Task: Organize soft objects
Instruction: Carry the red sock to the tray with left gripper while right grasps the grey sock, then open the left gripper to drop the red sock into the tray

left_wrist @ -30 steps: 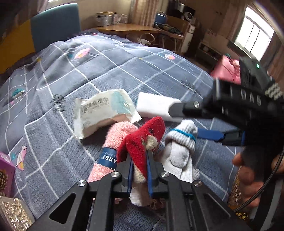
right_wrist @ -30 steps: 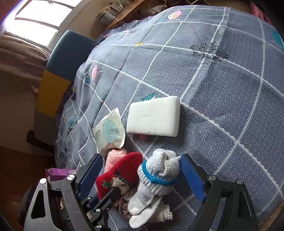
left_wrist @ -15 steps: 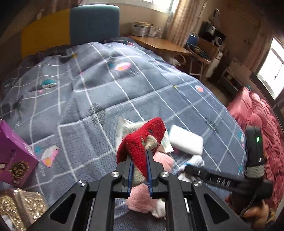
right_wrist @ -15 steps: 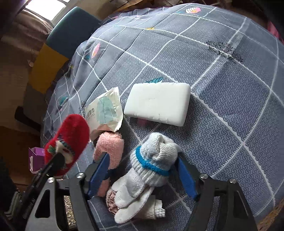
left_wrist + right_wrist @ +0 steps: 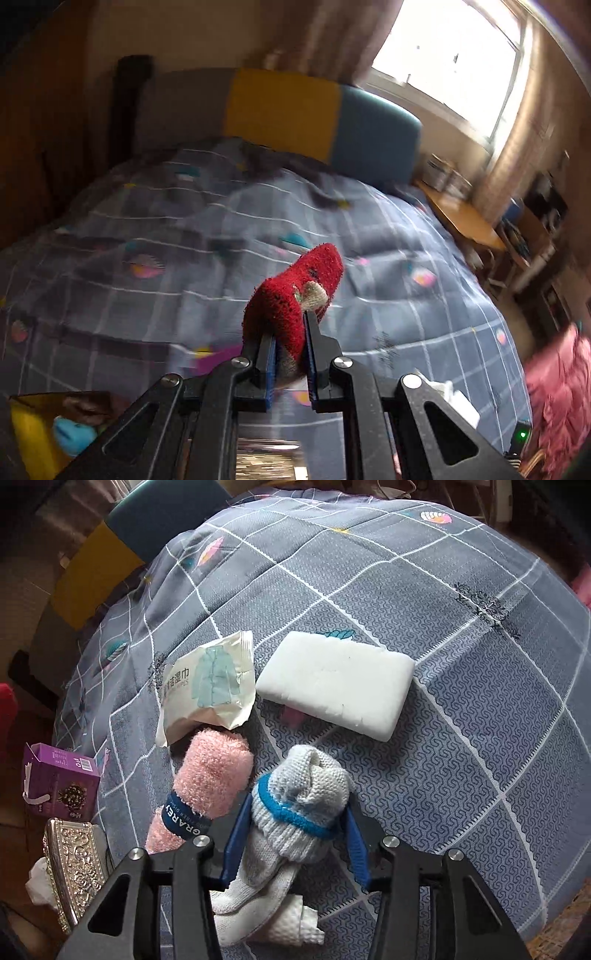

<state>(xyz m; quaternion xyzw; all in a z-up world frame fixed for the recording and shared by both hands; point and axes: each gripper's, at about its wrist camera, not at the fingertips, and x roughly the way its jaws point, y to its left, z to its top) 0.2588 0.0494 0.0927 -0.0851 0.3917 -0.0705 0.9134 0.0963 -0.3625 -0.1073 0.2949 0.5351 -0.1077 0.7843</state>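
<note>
Left gripper clamps red sock, lifted above bed. Right gripper, jaws just closing, straddles white sock bundle near bed's front edge. Light, squashy; pinch ribbed blue cuff.

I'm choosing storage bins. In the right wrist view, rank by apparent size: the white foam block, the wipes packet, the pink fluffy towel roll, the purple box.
1. White rectangular foam block
2. Crinkled white wipes packet and pink fluffy towel roll: look alike, unranked
3. Purple cardboard box, though it sits at the distorted edge of the picture, so unsure

fuzzy red sock; ribbed knit sock
</note>
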